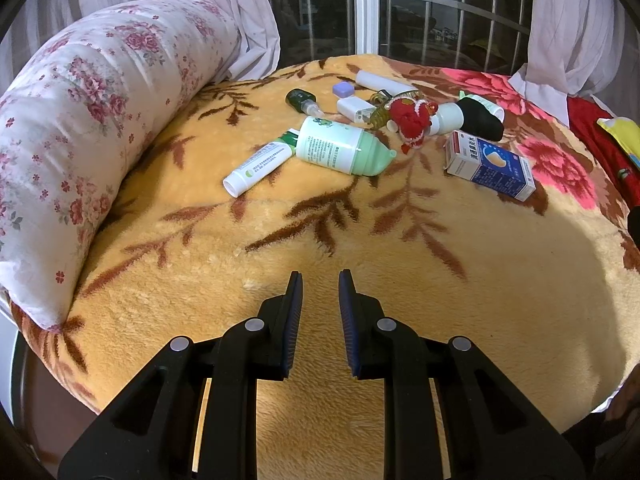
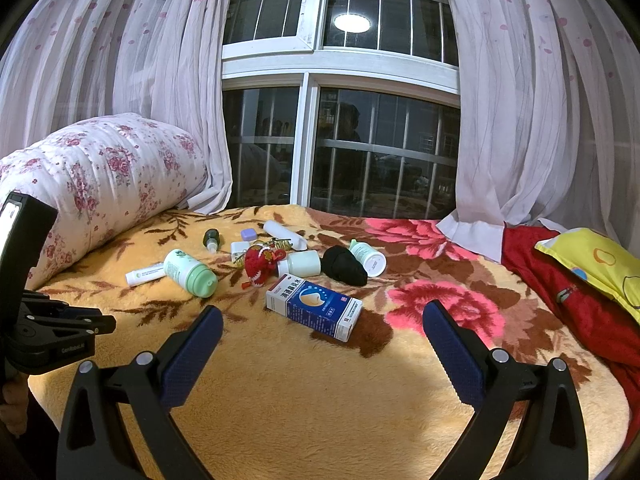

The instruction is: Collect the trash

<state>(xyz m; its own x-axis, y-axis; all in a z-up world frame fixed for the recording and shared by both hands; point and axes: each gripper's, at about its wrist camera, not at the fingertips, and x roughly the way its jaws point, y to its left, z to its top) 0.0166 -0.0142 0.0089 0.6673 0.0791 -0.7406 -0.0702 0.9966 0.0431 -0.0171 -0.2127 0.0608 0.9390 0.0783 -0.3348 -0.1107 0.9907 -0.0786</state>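
Nothing collected yet, by the look of it: both hand-held grippers empty over the blanket [image 1: 400, 264]. Left hand-held gripper [image 1: 320, 280] w/ fingers a narrow gap apart, pinching nothing; right hand-held gripper [image 2: 322, 316] spread wide. At 12 o'clock of the right one lies the blue-white medicine box [image 2: 314, 307]; beyond, the green-capped bottle [image 2: 190, 272], white tube [image 2: 145, 274], red knitted toy [image 2: 261, 261], black cloth [image 2: 344, 265]. All trash left to pick. No bin in either view. Only the right view shows the yellow pillow [image 2: 596, 264] at 3 o'clock & the ceiling-lamp reflection [image 2: 352, 23].
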